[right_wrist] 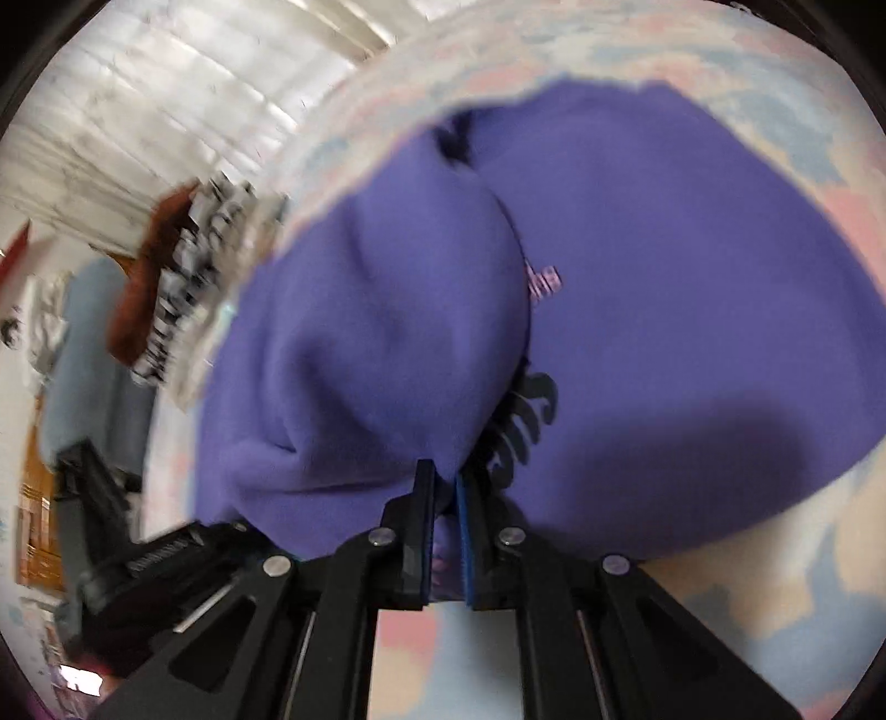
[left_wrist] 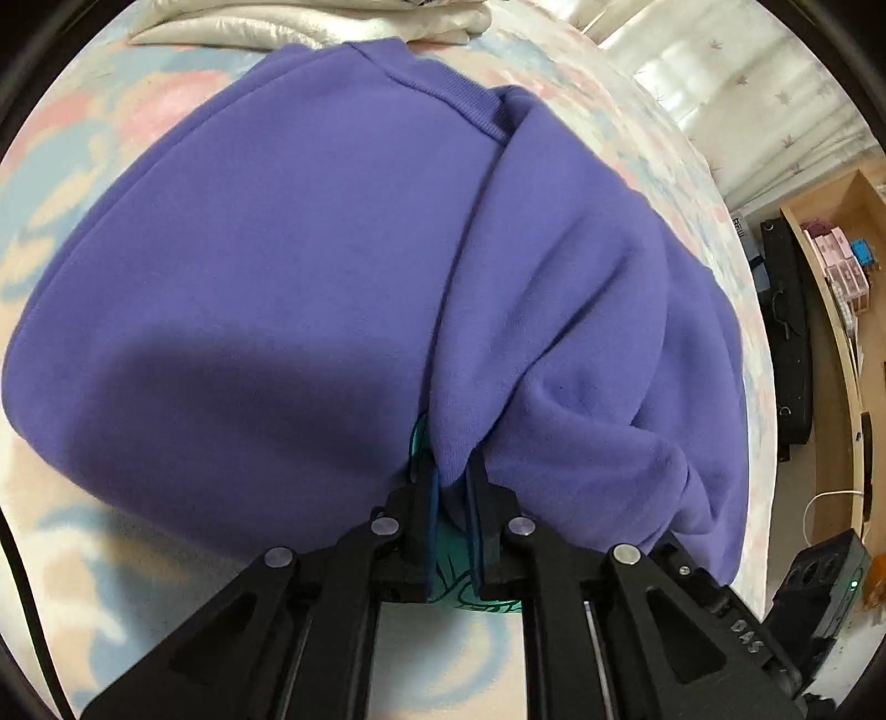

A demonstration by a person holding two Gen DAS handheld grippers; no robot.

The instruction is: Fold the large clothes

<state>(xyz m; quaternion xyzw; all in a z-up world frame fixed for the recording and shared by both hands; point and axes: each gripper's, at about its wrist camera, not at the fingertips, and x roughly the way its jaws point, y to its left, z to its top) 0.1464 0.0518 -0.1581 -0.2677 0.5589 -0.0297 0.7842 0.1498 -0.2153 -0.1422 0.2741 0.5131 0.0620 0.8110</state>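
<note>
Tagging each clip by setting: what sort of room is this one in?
Most likely a bedroom at home. The purple sweatshirt lies on a bed with a pastel patterned bedspread, pale folded bedding at its far end, curtains and a wooden shelf unit beside it.

bed: pastel cover | purple sweatshirt | folded cream bedding

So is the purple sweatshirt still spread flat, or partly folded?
Partly folded: one side of the purple sweatshirt lies doubled over the body, its edge pinched in the left gripper.
</note>
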